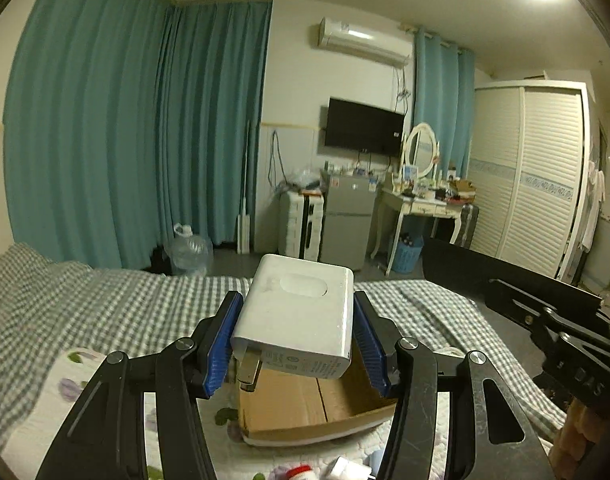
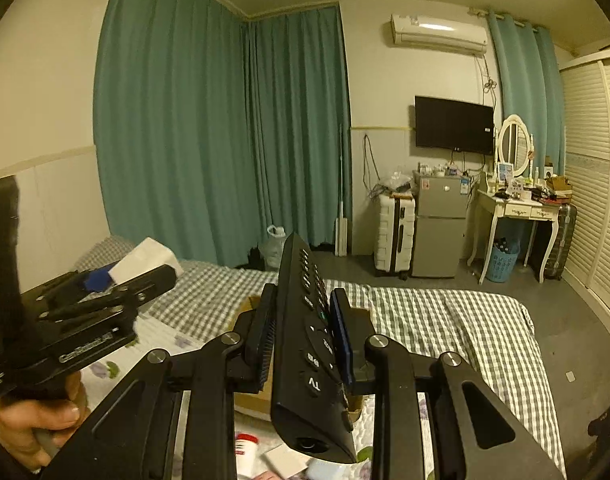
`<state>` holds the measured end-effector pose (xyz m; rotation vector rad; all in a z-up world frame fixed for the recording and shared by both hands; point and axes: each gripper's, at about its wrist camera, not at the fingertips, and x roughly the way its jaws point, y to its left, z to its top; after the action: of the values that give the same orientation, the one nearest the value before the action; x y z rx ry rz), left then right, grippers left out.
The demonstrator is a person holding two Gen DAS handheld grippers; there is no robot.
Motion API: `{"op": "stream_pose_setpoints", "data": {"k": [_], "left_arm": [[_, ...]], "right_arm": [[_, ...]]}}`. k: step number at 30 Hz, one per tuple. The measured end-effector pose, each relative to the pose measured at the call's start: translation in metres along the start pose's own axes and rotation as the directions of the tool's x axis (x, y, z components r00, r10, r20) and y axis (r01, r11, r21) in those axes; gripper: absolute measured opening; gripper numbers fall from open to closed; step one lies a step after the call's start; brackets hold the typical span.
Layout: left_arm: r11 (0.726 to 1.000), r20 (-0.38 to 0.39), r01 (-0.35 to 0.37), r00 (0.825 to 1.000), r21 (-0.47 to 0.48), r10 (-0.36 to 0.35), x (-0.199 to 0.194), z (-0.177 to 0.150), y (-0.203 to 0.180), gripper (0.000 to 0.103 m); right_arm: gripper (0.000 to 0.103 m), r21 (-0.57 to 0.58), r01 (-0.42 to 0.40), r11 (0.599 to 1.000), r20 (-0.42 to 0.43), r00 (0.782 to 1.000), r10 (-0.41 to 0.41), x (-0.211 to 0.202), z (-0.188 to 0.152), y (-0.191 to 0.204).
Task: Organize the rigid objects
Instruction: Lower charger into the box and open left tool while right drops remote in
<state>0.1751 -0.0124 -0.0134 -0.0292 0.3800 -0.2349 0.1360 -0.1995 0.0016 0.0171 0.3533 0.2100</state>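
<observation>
My left gripper (image 1: 295,336) is shut on a white power adapter (image 1: 297,316) with metal prongs, held above an open cardboard box (image 1: 305,408) on the bed. My right gripper (image 2: 303,336) is shut on a black TV remote (image 2: 309,344), held on edge above the same box (image 2: 249,400). In the right wrist view the left gripper (image 2: 101,280) shows at the left with the white adapter (image 2: 145,260) in it. In the left wrist view the remote (image 1: 465,268) and the right gripper body show at the right.
The box sits on a floral quilt (image 1: 77,384) over a checked bedsheet (image 1: 105,300). Small items lie near the front: a red-capped bottle (image 1: 301,472), a white bottle (image 2: 247,452) and a white card (image 2: 285,460). A fridge, suitcase, dresser and wardrobe stand beyond the bed.
</observation>
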Motion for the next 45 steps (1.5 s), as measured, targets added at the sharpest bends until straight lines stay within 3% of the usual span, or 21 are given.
{"op": "stream_pose_setpoints", "data": {"k": [9, 17, 22, 25, 29, 35, 40, 45], "left_arm": [[1.000, -0.127, -0.019, 0.992, 0.020, 0.022, 0.094, -0.033, 0.002, 0.056], [0.999, -0.262, -0.018, 0.965, 0.029, 0.025, 0.161, -0.060, 0.004, 0.056], [1.000, -0.339, -0.012, 0.941, 0.024, 0.019, 0.186, -0.079, 0.005, 0.056], [0.999, -0.337, 0.005, 0.942, 0.047, 0.011, 0.186, -0.079, 0.002, 0.056], [0.998, -0.375, -0.028, 0.926, 0.048, 0.044, 0.191, -0.082, 0.002, 0.058], [0.999, -0.386, -0.050, 0.921, 0.005, 0.048, 0.189, -0.072, 0.009, 0.059], [0.997, -0.341, -0.048, 0.940, -0.062, 0.024, 0.166, -0.049, 0.018, 0.059], [0.995, -0.267, -0.073, 0.962, -0.068, 0.053, 0.127, -0.015, 0.018, 0.059]], "right_arm": [[0.025, 0.030, -0.007, 1.000, -0.134, 0.991, 0.011, 0.097, -0.037, -0.032], [0.025, 0.039, -0.044, 0.998, -0.300, 0.953, 0.053, 0.180, -0.085, -0.048], [0.025, 0.028, -0.043, 0.999, -0.351, 0.935, 0.050, 0.214, -0.104, -0.053], [0.025, -0.003, -0.037, 0.999, -0.376, 0.926, 0.033, 0.227, -0.114, -0.049], [0.026, -0.094, -0.002, 0.996, -0.390, 0.920, -0.035, 0.235, -0.121, -0.041], [0.027, -0.086, 0.034, 0.996, -0.376, 0.925, -0.064, 0.228, -0.119, -0.043], [0.048, -0.093, 0.051, 0.994, -0.335, 0.939, -0.079, 0.205, -0.104, -0.039], [0.052, -0.093, 0.076, 0.993, -0.261, 0.960, -0.098, 0.169, -0.076, -0.035]]}}
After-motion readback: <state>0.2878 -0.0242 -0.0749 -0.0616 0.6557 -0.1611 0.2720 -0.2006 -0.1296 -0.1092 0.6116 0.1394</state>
